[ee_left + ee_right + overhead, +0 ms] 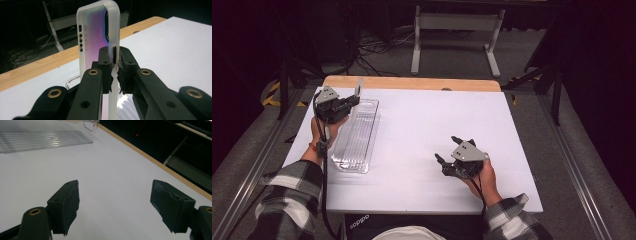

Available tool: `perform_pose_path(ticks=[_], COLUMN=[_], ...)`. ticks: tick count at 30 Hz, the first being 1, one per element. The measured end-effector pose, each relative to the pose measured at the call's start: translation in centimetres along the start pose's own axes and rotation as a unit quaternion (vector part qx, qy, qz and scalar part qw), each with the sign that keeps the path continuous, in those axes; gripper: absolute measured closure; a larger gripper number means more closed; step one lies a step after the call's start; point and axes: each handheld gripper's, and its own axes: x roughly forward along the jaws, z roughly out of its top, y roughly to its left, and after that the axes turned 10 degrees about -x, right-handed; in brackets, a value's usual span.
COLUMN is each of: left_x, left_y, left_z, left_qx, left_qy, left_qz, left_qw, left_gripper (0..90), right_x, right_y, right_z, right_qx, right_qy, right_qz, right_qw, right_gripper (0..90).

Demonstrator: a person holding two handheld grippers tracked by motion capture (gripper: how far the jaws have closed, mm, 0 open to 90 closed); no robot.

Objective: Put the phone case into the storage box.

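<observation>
The left tongs (113, 71) are clamped on the edge of a translucent phone case (96, 37), holding it upright with its camera cut-out at the top. In the high view these tongs (353, 98) hover over the far end of a clear ribbed tray (357, 137) that lies along the left side of the white table (432, 125), and the case (358, 88) sticks up above the tray's far rim. The right tongs (447, 150) rest low near the table's front right, well apart from the tray; their pads (66, 203) stand wide apart with only bare table between them
</observation>
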Motion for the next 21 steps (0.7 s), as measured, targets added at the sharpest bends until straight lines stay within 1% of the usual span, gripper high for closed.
perform_pose_path(ticks=[6,9,12,13,14,15,17,18,21], left_x=[1.1,1.2,1.1,1.1,1.2,1.2,1.3,1.3,1.5], left_y=[0.0,0.1,0.2,0.3,0.4,0.5,0.6,0.7,0.6], left_z=[-0.2,-0.2,-0.3,-0.3,-0.5,-0.6,-0.7,-0.8,-0.8], left_qx=[0.009,0.011,0.013,0.011,0.004,0.001,-0.003,-0.008,-0.005], left_qy=[0.010,0.007,0.006,0.007,0.006,0.012,0.013,0.014,0.016], left_qz=[0.005,0.008,0.006,0.002,-0.004,-0.008,-0.011,-0.014,-0.014], left_qw=[0.9999,0.9999,0.9999,0.9999,1.0000,0.9999,0.9999,0.9998,0.9998], left_gripper=[81.7,81.1,80.8,80.8,80.7,80.6,79.7,79.4,78.2], right_x=[-0.1,-0.1,-0.1,-0.1,-0.1,-0.1,-0.1,-0.1,-0.1], right_y=[-0.2,-0.1,0.0,0.0,0.1,0.2,0.3,0.3,0.3], right_z=[-0.2,-0.2,-0.3,-0.3,-0.3,-0.2,-0.2,-0.2,-0.2], right_qx=[0.005,0.004,0.003,0.000,-0.002,-0.006,-0.008,-0.009,-0.010], right_qy=[0.001,0.004,0.005,0.005,0.005,0.005,0.005,0.005,0.007], right_qz=[-0.001,0.002,0.010,0.012,0.013,0.015,0.018,0.019,0.022], right_qw=[1.0000,1.0000,0.9999,0.9999,0.9999,0.9999,0.9998,0.9998,0.9997], right_gripper=[23.8,23.8,23.8,23.8,23.8,23.8,23.9,23.9,23.9])
